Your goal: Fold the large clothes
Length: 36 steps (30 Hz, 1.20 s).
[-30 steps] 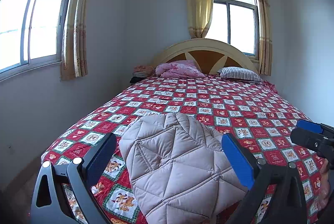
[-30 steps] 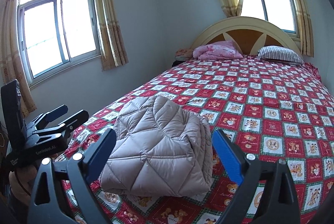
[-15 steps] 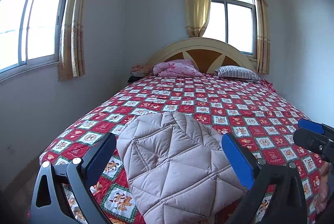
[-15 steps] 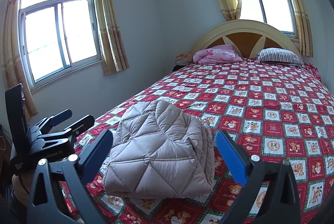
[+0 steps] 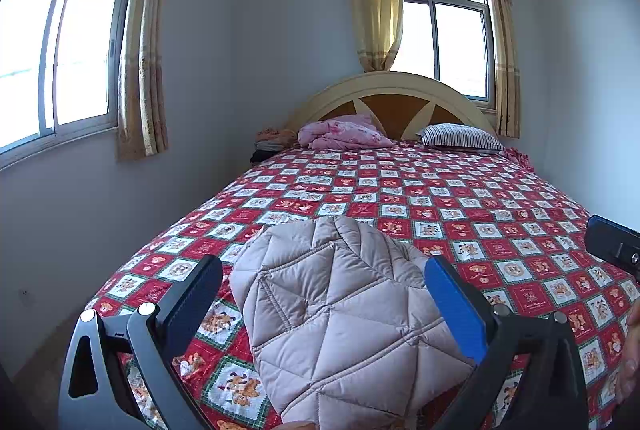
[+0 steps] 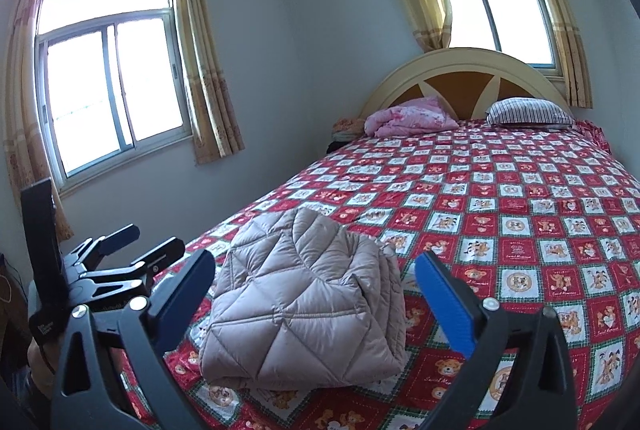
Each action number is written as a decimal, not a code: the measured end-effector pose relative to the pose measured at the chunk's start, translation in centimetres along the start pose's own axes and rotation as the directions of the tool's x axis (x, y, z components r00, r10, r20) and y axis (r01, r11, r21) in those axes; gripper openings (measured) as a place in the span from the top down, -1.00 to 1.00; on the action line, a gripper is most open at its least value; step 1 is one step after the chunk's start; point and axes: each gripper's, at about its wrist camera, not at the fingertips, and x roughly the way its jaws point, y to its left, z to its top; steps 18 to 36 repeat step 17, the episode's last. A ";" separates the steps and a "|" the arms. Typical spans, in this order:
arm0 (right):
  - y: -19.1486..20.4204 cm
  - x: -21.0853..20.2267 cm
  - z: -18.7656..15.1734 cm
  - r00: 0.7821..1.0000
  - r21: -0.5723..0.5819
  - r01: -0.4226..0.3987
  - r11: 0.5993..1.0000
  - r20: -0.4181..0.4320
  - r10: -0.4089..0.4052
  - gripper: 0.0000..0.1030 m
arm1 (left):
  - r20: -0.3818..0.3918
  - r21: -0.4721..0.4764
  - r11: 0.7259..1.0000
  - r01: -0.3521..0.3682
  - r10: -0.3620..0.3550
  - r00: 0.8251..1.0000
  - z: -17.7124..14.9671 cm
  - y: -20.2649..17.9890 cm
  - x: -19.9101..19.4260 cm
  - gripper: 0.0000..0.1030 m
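Observation:
A beige quilted puffer jacket (image 5: pixel 340 314) lies folded in a compact bundle near the foot corner of the bed (image 5: pixel 460 197); it also shows in the right wrist view (image 6: pixel 304 302). My left gripper (image 5: pixel 324 294) is open and empty, held above and short of the jacket. My right gripper (image 6: pixel 314 282) is open and empty, also held back from the jacket. The left gripper shows at the left of the right wrist view (image 6: pixel 132 250). The right gripper's tip shows at the right edge of the left wrist view (image 5: pixel 612 246).
The bed has a red and white checked cover (image 6: pixel 500 209). A pink blanket (image 5: pixel 344 133) and a striped pillow (image 5: pixel 460 137) lie by the headboard (image 5: pixel 394 97). A wall with a window (image 6: pixel 112 93) runs close along the bed's left side.
Both grippers have drawn back and risen a little from the folded jacket. The jacket has not moved. Both stay open.

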 end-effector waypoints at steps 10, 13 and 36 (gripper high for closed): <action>0.0 0.4 -0.3 1.000 0.001 -0.007 1.000 -0.018 0.007 -0.99 | -0.003 -0.009 1.000 0.004 -0.004 1.000 -0.3 0.4 0.3 -0.97; 0.1 0.7 -0.5 1.000 -0.003 -0.010 1.000 -0.027 0.010 -0.99 | -0.003 -0.007 1.000 0.005 -0.005 1.000 -0.4 0.3 0.3 -0.97; 0.2 0.9 -0.7 0.999 -0.006 -0.008 1.000 -0.040 0.008 -0.99 | 0.003 0.004 1.000 0.008 -0.008 1.000 -0.6 0.2 0.4 -0.97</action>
